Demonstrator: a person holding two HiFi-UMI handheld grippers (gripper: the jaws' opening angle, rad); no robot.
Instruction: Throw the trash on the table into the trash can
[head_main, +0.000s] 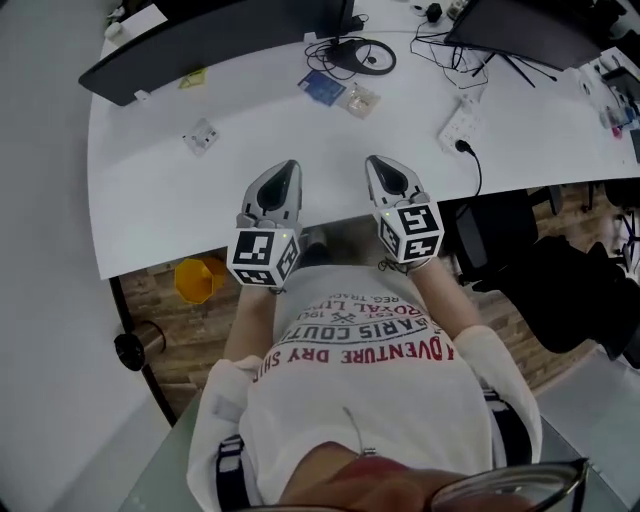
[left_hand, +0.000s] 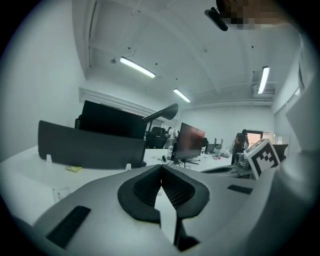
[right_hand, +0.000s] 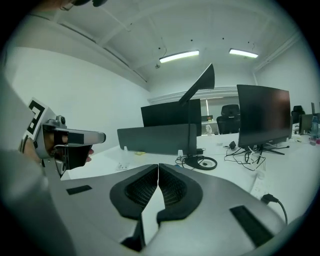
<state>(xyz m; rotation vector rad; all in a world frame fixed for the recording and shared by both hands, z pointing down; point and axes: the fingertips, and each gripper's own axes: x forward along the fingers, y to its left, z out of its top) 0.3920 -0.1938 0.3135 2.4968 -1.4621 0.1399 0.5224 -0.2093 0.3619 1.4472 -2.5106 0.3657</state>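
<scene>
The left gripper (head_main: 288, 168) and right gripper (head_main: 380, 162) are held side by side ahead of the torso (head_main: 370, 390), near each other but apart, both pointing forward and slightly down. Each has its jaws pressed together, pad against pad. The forearms (head_main: 250, 325) run back from the marker cubes (head_main: 264, 257), elbows bent

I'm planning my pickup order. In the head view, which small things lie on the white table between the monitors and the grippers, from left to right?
small clear packet → blue packet → crinkled clear wrapper → white power strip
</scene>
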